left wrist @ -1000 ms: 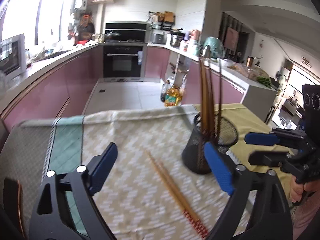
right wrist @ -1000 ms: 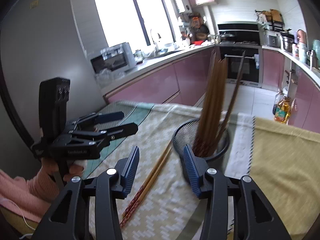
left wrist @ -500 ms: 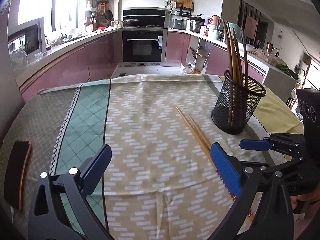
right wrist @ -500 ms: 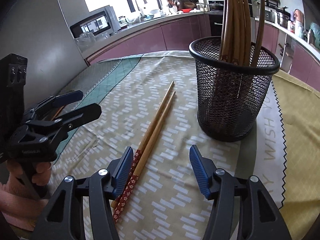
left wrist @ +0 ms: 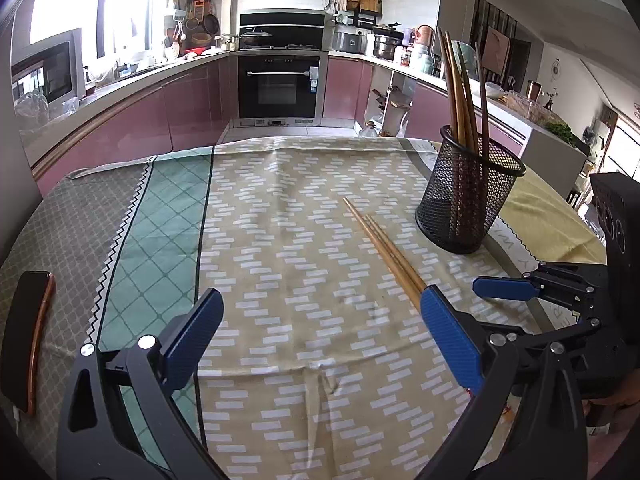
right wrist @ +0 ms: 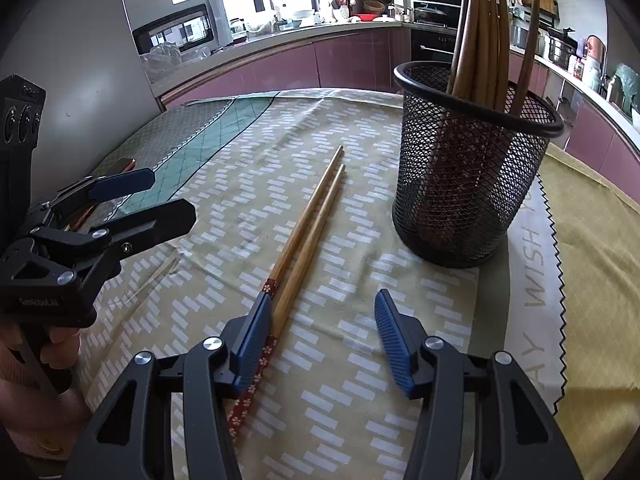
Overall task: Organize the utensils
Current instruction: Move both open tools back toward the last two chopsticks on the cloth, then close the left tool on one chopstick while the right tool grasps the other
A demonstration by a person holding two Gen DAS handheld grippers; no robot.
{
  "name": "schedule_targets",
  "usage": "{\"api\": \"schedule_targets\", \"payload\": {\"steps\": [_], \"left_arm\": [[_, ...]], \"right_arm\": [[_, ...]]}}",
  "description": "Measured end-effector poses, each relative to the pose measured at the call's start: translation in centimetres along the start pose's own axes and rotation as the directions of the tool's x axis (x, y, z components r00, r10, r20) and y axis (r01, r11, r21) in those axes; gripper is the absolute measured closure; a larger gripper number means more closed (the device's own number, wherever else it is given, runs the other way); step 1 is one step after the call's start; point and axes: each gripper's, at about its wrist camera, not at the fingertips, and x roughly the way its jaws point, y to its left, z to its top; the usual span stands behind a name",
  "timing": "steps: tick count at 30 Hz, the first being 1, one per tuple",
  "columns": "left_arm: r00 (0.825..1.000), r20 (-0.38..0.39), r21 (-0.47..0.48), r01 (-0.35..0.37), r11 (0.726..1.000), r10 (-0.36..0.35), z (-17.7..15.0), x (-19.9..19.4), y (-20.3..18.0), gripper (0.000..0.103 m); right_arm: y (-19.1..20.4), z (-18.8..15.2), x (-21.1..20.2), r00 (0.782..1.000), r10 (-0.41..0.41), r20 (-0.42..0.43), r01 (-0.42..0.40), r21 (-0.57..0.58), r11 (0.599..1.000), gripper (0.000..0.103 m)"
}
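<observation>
We see a desk covered by a patterned cloth [left wrist: 288,240], beige with white dashes at the centre, a green diamond band and a grey section on one side, and a yellow section on the other.

On the beige part stands a black wire-mesh holder [right wrist: 472,184], round and upright, close to the yellow section. It contains several long brown wooden utensils [right wrist: 484,40], which lean against its rim and rise well above it.

Beside the holder, apart from it, a pair of chopsticks [right wrist: 308,224] lies flat on the cloth. The two sticks lie side by side and touch along most of their length. They are light bamboo in colour; the thick ends carry a red band with a small white flower print, and the thin ends point toward the far edge of the desk.

We hold the left gripper [left wrist: 320,336] above bare cloth, its jaws spread wide with nothing between them. The right gripper [right wrist: 324,336] sits low over the red ends of the chopsticks. Its jaws are closing, and nothing is pinched: one blue pad stands just beside the sticks, and we cannot tell whether it touches them.

A dark phone [left wrist: 28,340] lies on the grey section.
</observation>
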Motion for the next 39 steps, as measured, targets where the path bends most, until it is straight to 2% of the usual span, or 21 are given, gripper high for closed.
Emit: {"api": "schedule_targets", "payload": {"steps": [8, 16, 20, 25, 31, 35, 39], "left_arm": [[1.000, -0.025, 0.053, 0.017, 0.998, -0.016, 0.2, 0.9, -1.8, 0.008], [0.994, -0.107, 0.128, 0.034, 0.991, -0.021, 0.4, 3.1, -4.3, 0.022], [0.990, -0.136, 0.156, 0.047, 0.987, -0.025, 0.5, 4.0, -5.3, 0.034], [0.985, -0.169, 0.168, 0.055, 0.984, -0.026, 0.4, 5.0, -5.9, 0.043], [0.982, -0.183, 0.164, 0.071, 0.984, -0.040, 0.0, 5.0, -6.0, 0.066], [0.982, -0.185, 0.125, 0.074, 0.989, -0.050, -0.3, 4.7, -5.1, 0.083], [0.981, -0.184, 0.083, 0.070, 0.994, -0.053, -0.8, 4.2, -4.3, 0.091]], "right_arm": [[-1.0, 0.0, -0.1, 1.000, -0.005, -0.009, 0.005, 0.033, 0.999, 0.073], [-1.9, 0.1, 0.0, 1.000, 0.010, -0.011, -0.009, 0.045, 0.999, 0.075], [-2.5, 0.2, 0.0, 1.000, 0.017, -0.011, -0.017, 0.053, 0.998, 0.077], [-2.9, 0.1, -0.1, 1.000, 0.027, -0.013, -0.027, 0.050, 0.998, 0.077], [-2.9, 0.2, -0.1, 1.000, 0.025, -0.015, -0.024, 0.035, 0.999, 0.077], [-2.4, 0.5, 0.2, 1.000, 0.021, -0.016, -0.021, 0.018, 1.000, 0.075], [-1.7, 0.8, 0.6, 1.000, 0.015, -0.014, -0.015, -0.001, 1.000, 0.075]]}}
